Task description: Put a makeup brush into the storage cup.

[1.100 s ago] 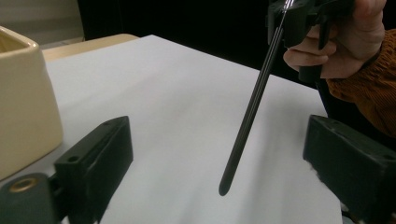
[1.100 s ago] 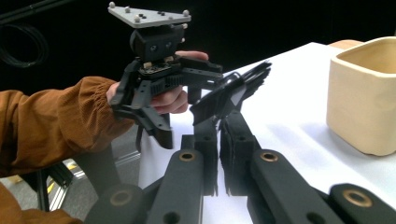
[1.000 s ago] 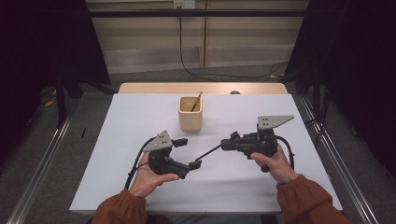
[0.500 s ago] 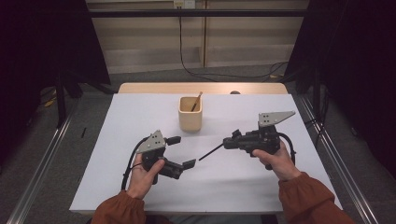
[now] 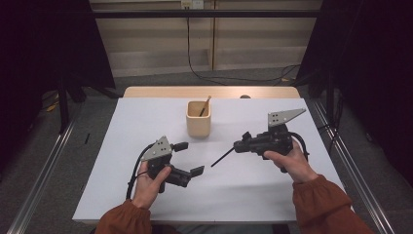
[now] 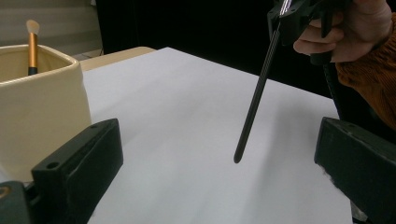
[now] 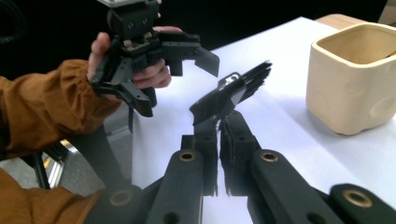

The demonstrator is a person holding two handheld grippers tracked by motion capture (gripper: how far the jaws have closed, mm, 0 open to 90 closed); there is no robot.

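Black brush (image 5: 223,158) clamped in right claw (image 5: 238,146) slants down toward wide-open left claw (image 5: 189,158).

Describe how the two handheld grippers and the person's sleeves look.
Both the left gripper and the right gripper are black, pistol-shaped tools with two blocky jaws. Each carries a grey three-cornered plate with small holes on top and trails a black cable. Brass-coloured pivot pins and ribbed pads show along the right gripper's jaws in its own view. The person wears rust-orange sleeves with ribbed cuffs.
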